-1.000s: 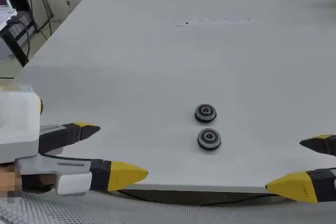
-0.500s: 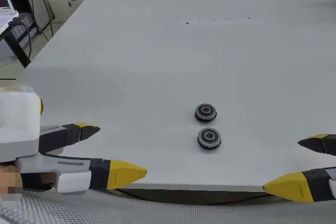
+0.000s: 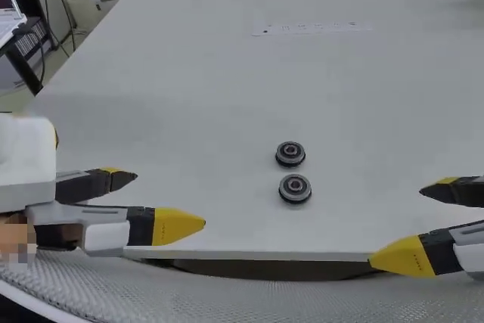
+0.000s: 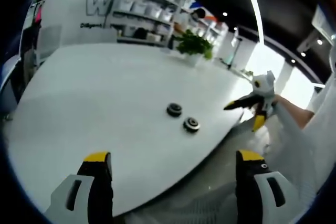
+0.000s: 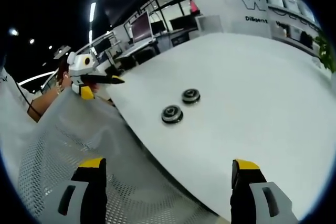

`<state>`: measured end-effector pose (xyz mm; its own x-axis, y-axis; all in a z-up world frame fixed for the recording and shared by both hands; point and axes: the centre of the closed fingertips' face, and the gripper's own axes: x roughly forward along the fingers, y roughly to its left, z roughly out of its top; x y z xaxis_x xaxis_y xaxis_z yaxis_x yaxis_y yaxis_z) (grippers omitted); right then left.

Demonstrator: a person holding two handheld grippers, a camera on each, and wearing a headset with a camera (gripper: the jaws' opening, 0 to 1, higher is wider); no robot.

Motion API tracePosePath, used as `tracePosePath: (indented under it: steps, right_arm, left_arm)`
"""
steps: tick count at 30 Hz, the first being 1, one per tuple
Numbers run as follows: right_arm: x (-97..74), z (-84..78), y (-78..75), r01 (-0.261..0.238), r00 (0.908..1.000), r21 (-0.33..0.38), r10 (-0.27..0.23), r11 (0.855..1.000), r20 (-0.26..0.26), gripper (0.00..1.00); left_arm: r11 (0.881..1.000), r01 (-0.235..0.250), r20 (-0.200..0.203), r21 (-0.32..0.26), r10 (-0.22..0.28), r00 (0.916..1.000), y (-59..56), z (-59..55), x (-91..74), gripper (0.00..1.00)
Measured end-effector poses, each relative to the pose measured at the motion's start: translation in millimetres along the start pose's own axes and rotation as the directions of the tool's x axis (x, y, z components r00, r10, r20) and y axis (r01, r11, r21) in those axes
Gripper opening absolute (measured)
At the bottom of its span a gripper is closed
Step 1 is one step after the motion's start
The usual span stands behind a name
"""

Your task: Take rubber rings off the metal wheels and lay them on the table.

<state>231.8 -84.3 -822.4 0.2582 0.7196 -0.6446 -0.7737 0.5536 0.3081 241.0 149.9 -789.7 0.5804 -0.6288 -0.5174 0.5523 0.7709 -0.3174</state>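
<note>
In the last second my head camera has shifted a little. Against the table the grippers have hardly moved. The left gripper and right gripper both hang at the near edge, jaws wide apart and holding nothing. The far wheel and near wheel lie close together between them, untouched, and their rings seem to be on still. I judge the task is not yet begun.

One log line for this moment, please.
left gripper: open, empty | right gripper: open, empty | near wheel, far wheel: on table, rings on, untouched
</note>
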Motion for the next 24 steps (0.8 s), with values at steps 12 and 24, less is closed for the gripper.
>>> tracePosePath:
  steps: [12, 24]
  right_arm:
    - [-4.7, 1.2, -4.8, 0.042, 0.9991, -0.002, -0.042, 0.999, 0.007, 0.97]
    - [-5.4, 3.5, -4.8, 0.040, 0.9987, 0.025, -0.041, 0.999, 0.030, 0.96]
  left_arm:
    - [1.000, 0.002, 0.027, -0.012, -0.002, 0.9996, -0.1, 3.2, -0.5, 1.00]
    - [1.000, 0.002, 0.030, -0.015, -0.002, 0.9996, 0.2, 3.1, -1.1, 1.00]
